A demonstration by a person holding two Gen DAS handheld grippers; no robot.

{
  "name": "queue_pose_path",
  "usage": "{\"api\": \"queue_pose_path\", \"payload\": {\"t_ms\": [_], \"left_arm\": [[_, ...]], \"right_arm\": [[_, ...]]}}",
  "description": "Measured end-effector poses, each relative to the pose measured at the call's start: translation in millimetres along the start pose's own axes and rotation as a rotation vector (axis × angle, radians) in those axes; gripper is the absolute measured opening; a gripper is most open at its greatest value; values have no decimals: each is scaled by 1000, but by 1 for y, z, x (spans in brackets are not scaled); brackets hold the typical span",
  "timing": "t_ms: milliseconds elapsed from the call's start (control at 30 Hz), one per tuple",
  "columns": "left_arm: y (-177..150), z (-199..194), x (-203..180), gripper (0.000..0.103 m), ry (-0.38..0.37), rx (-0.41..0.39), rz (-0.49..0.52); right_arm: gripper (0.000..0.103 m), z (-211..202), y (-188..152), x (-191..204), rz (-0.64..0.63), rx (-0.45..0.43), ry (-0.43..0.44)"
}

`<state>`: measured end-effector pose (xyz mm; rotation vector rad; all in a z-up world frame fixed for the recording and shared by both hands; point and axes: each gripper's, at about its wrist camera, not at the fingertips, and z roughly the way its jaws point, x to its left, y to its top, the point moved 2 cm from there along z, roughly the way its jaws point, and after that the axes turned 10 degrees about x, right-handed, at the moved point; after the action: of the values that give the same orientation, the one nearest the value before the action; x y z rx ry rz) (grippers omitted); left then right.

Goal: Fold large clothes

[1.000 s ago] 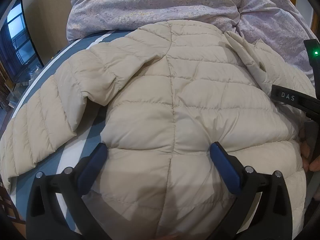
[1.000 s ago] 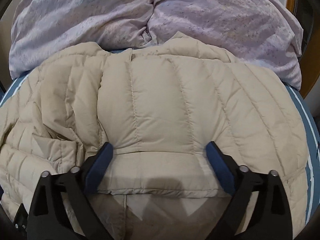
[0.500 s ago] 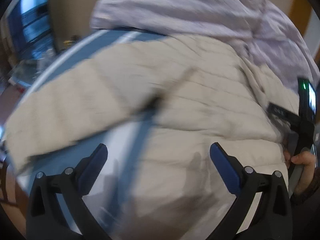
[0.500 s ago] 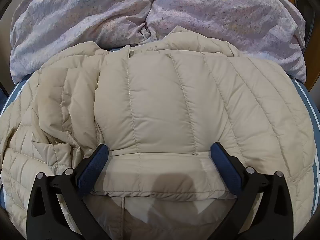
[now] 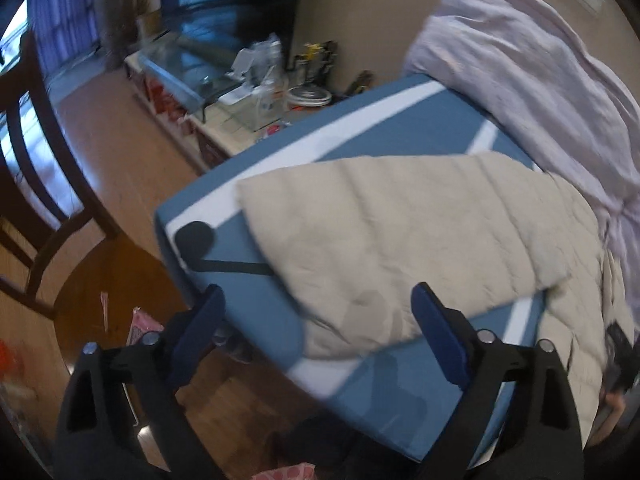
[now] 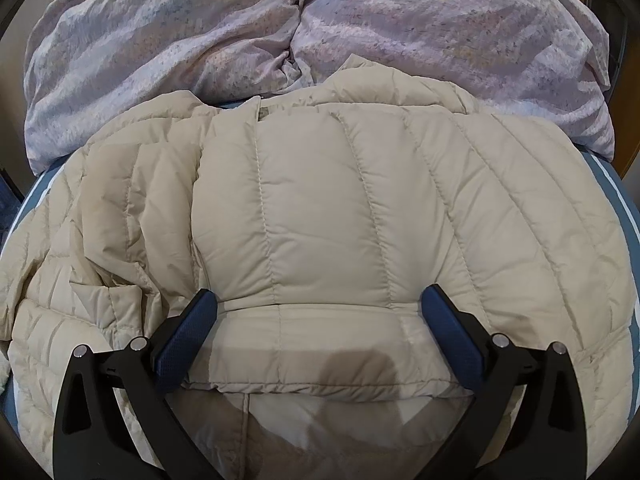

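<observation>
Progress is small, as far as I can judge. The beige puffer jacket [image 6: 340, 216] lies spread on the blue bed cover [image 5: 400, 128], with its collar toward the lilac duvet [image 6: 200, 32] at the top of the right wrist frame. In that view one padded panel with a hem band lies on top of the body in the lower centre, so I think one side is already turned in. The left sleeve [image 5: 400, 232] lies stretched out flat across the centre of the left wrist frame, toward the corner of the bed — this one is not folded. The sleeve and the final halving of the body are left, I believe.

My left gripper [image 5: 320, 336] has the jaws wide apart and holds nothing; the sleeve end sits between them in the picture, but I cannot tell if they touch it. My right gripper [image 6: 320, 332] is also wide — it frames the hem band without closing on it.
</observation>
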<state>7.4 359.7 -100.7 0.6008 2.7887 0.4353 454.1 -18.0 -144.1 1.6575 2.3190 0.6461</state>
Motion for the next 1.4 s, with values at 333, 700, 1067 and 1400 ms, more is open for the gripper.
{"api": "queue_pose_path", "payload": {"t_ms": [333,700,1067,1400], "left_arm": [[8,20,9,64,-82,37,-82],[16,29,-10,20,-106,25,-107],[31,-13,-85,8,-176,-42,67],[29,-63,-226,7,-368,-89,314]], "right_arm": [[102,0,-2,-2,19,-10,37],[102,-1,-1,-5,21,-9,40],[102,2,1,4,-19,16,-42],[102,2,1,5,-24,19,-40]]}}
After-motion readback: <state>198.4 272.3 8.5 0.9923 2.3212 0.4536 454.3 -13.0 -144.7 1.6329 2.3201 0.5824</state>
